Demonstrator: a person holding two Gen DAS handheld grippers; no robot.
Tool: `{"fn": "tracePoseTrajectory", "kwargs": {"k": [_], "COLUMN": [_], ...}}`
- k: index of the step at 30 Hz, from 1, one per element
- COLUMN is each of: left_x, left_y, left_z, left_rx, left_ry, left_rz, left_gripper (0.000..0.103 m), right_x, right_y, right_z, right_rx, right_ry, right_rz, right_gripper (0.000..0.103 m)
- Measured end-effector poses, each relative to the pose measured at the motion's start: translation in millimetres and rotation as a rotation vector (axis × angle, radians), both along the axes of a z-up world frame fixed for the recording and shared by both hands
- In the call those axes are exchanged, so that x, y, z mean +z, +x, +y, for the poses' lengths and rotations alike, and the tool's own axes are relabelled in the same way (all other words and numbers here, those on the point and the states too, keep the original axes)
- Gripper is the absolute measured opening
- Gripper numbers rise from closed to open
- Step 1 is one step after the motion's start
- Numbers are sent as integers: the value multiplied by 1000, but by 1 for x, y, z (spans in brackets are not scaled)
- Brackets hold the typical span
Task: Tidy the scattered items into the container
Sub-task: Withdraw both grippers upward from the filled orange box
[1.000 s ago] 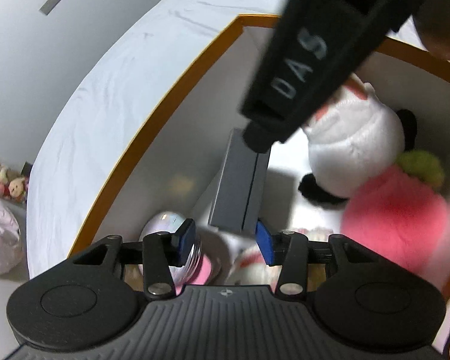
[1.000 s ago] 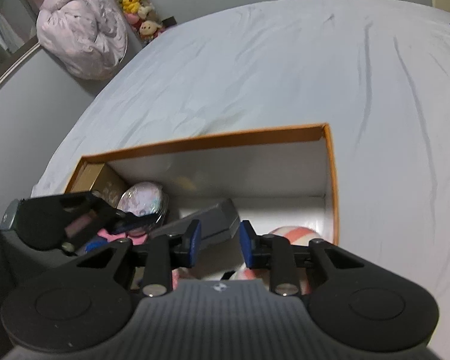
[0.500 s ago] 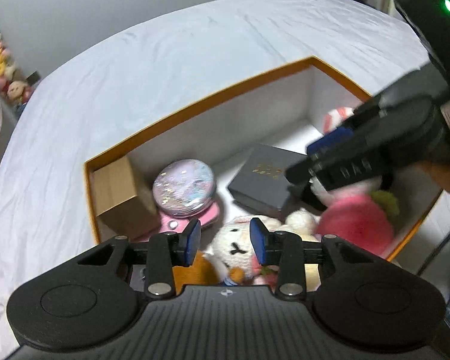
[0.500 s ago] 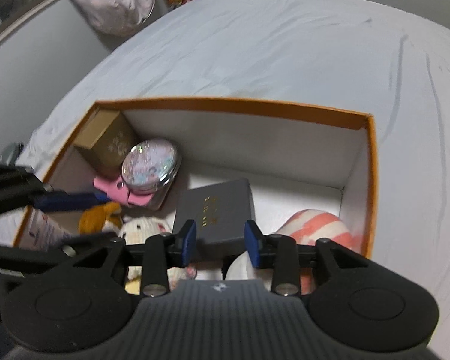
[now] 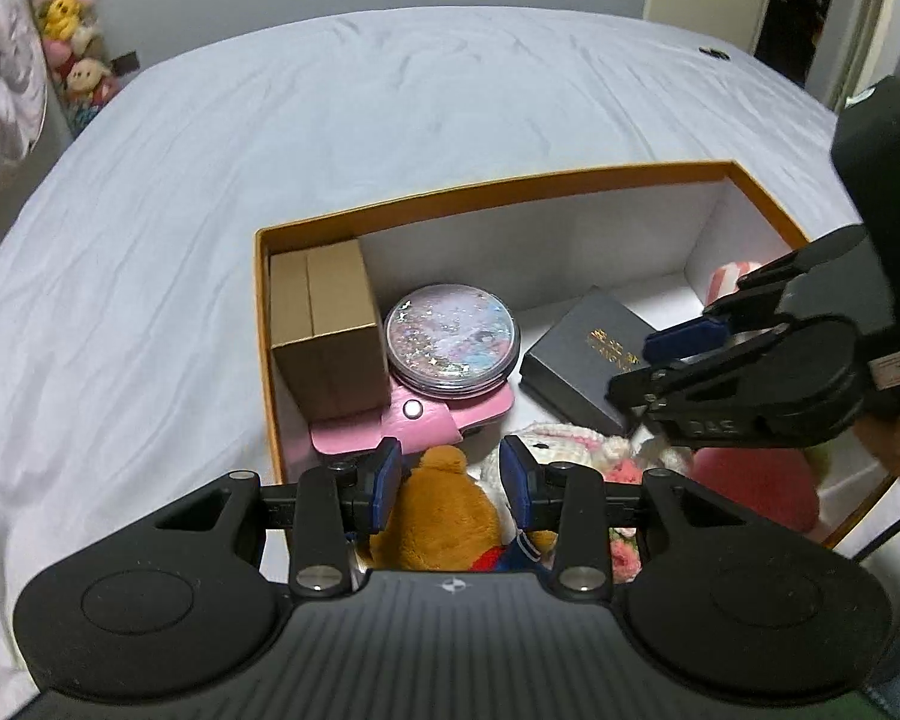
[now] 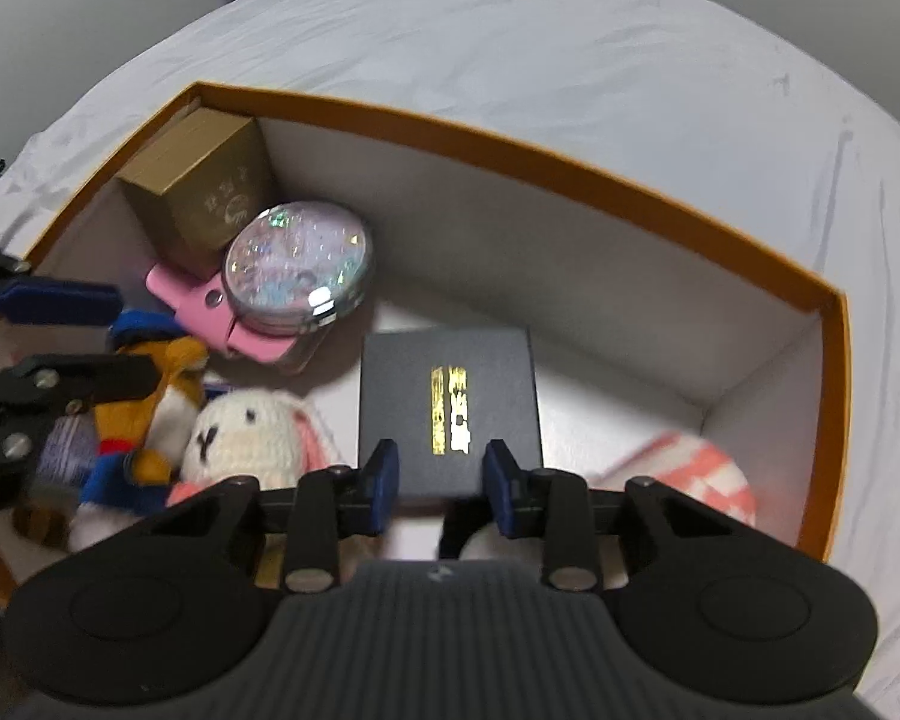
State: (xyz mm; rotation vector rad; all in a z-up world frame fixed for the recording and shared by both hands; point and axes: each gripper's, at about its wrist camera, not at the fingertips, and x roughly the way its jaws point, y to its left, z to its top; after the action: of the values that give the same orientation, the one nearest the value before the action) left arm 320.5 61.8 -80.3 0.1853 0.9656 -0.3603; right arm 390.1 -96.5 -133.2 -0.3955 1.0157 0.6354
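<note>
The orange-rimmed box lies on a white bed. Inside it are a brown carton, a round glitter case on a pink wallet, a dark gift box lying flat, an orange plush, a white bunny and a pink plush. My left gripper hangs open and empty above the orange plush. My right gripper hovers over the dark box. Its jaws are closing with nothing pressed between them.
Wrinkled white sheet surrounds the box on all sides. A pink-and-white striped plush fills the box's right corner. A row of soft toys lines the far left wall. A person's hand holds the right gripper.
The dark gift box, held upright in the right gripper a second ago, now lies flat on the box floor, let go. Both grippers have drawn back, and the views have rolled level.
</note>
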Motion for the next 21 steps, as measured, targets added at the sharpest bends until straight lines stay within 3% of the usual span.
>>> {"fn": "tracePoseTrajectory", "kwargs": {"k": [5,7,13,16,21], "left_x": [5,2,4,6,7], "left_y": [-3,-2,-3,-4,-6], "left_z": [7,5,7,9,10], "left_rx": [-4,-15,-20,-19,-24], "left_ry": [-19,-25,-30,-36,-41], "left_rz": [-7,-9,-16,-26,-35], "left_gripper": [43,43,43,43,43], "right_x": [3,7,10,8,-2], "right_y": [1,1,-1,0,5], "right_z": [9,7,-5,0,14], "right_rx": [7,26,145,225,315], "right_ry": [-26,-56,-135,-175,-274], "right_rz": [3,-8,49,72,81], "right_gripper": [36,46,47,55,56]}}
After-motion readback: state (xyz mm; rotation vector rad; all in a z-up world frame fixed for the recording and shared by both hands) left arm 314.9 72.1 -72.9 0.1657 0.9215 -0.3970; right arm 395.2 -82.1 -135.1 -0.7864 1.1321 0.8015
